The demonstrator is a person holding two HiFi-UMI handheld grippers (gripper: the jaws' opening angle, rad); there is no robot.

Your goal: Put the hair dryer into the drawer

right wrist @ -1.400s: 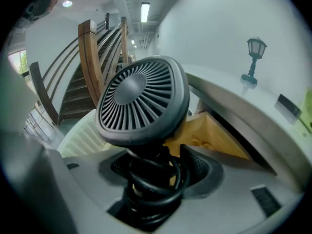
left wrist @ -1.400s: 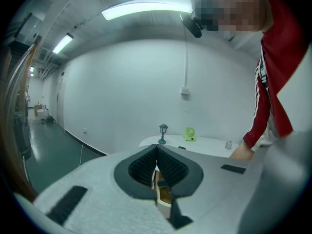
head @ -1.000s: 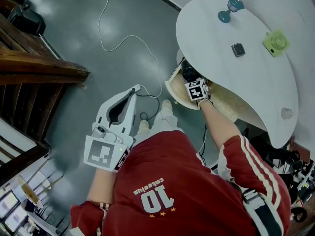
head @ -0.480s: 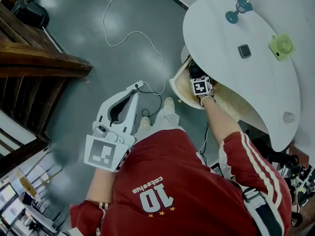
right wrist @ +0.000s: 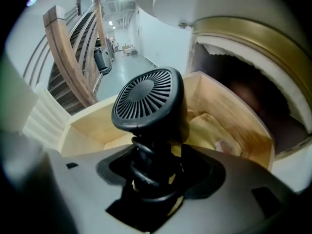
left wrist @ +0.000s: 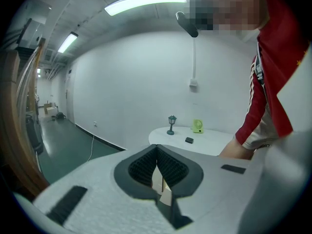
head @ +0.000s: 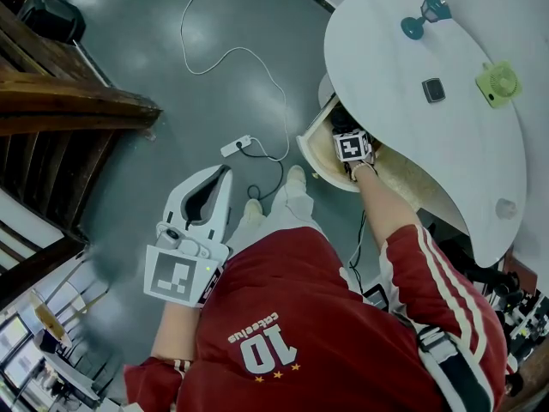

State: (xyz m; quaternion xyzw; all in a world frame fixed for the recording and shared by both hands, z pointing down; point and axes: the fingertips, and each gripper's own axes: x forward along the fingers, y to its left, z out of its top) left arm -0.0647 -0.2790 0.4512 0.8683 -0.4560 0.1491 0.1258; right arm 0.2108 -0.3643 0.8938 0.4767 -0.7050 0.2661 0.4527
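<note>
My right gripper (right wrist: 152,177) is shut on the black hair dryer (right wrist: 148,104), gripping its handle with the cord coiled around it. The dryer's grille end points up over the open wooden drawer (right wrist: 87,135), which juts from under the white round table (head: 412,136). In the head view the right gripper (head: 350,144) and the dryer (head: 339,120) are inside the drawer (head: 319,157). My left gripper (head: 210,187) hangs over the grey floor, well to the left of the drawer, its jaws together with nothing between them (left wrist: 157,172).
A yellowish cloth (right wrist: 209,130) lies in the drawer. On the tabletop stand a small teal lamp (head: 426,14), a green mini fan (head: 499,82) and a small dark device (head: 434,89). A white power strip (head: 236,145) with cords lies on the floor. A wooden staircase (head: 51,101) is at the left.
My right gripper with the hair dryer has moved slightly further into the drawer. The left gripper has dropped a little lower and off the power strip.
</note>
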